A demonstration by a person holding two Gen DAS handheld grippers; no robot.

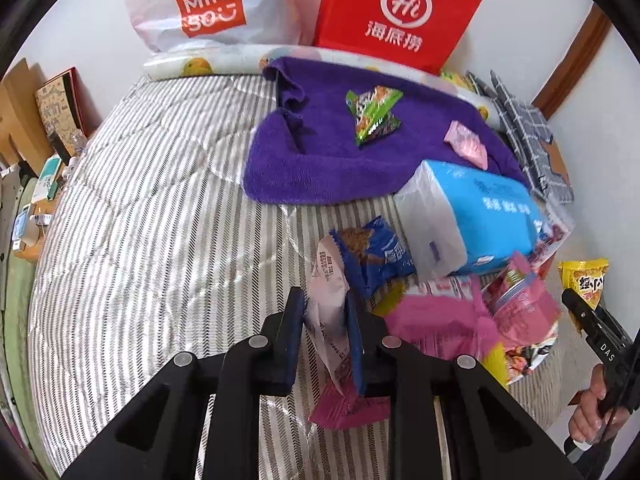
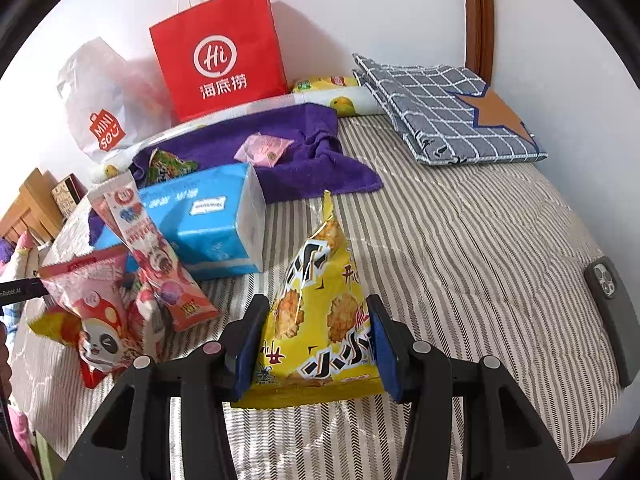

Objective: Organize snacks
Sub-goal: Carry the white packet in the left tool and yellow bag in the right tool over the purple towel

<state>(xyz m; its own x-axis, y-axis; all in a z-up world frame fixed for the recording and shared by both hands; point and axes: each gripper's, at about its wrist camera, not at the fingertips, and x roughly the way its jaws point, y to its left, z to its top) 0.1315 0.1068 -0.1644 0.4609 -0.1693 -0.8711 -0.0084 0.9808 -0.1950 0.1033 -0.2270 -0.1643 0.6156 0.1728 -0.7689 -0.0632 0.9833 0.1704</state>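
Observation:
My left gripper is shut on a pale pink snack packet and holds it over the striped bed. A blue snack pack and a pile of pink and red snack bags lie just beyond it. My right gripper is shut on a yellow snack bag, which also shows at the right edge of the left wrist view. A green snack pack and a small pink packet lie on a purple towel. The pile shows at left in the right wrist view.
A blue tissue pack lies by the pile. A red paper bag and a white plastic bag stand against the wall. A folded checked cloth lies at the back right. A phone lies near the bed's right edge.

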